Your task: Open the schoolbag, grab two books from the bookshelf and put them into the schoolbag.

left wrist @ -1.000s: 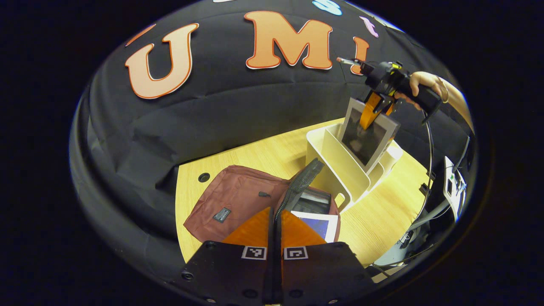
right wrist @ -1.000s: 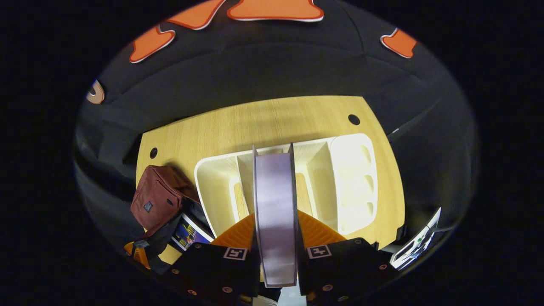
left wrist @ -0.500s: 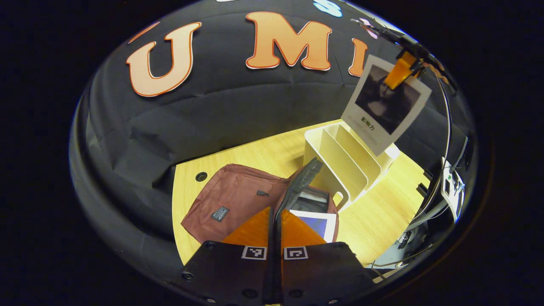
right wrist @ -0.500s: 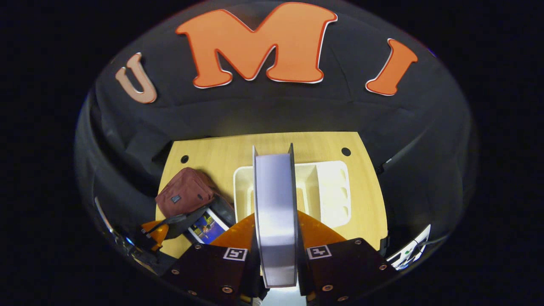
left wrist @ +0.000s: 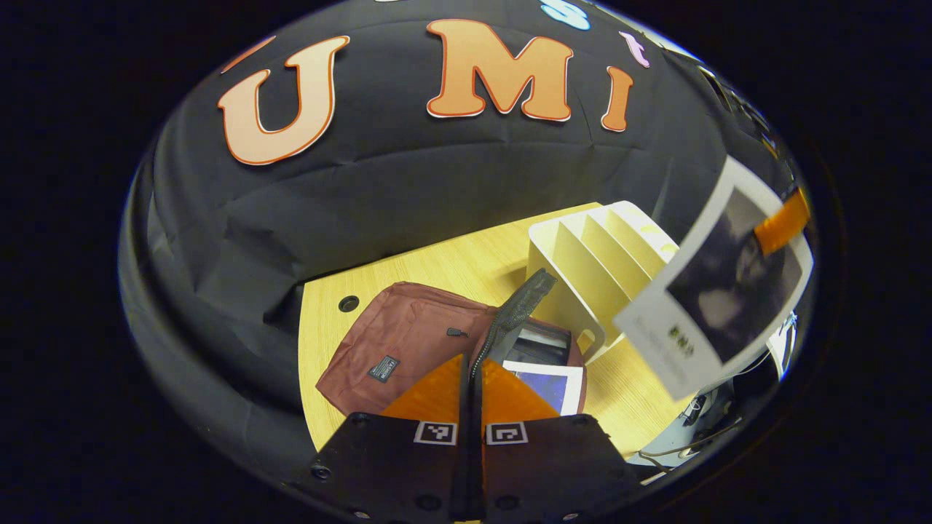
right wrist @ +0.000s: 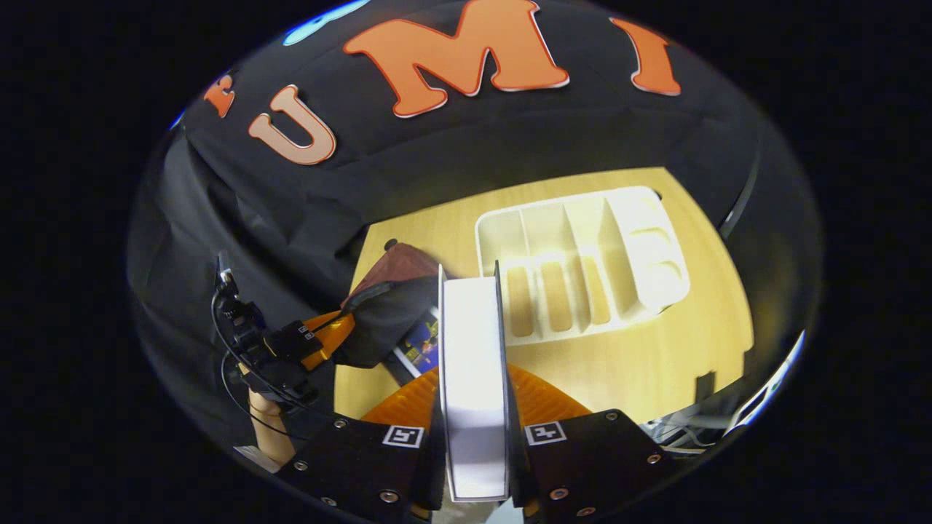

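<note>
The right gripper [right wrist: 473, 407] jaws clamp a white book [right wrist: 473, 378] held in the air above the tabletop [right wrist: 655, 349], while the left gripper [left wrist: 472, 397] jaws pinch the schoolbag [left wrist: 408, 342] flap.

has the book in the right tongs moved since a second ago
Yes. The book has risen out of the bookshelf and swung toward the near table edge, right tongs gripping it.

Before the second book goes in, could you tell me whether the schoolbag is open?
Open: the left gripper holds the schoolbag flap up, exposing a book inside.
</note>
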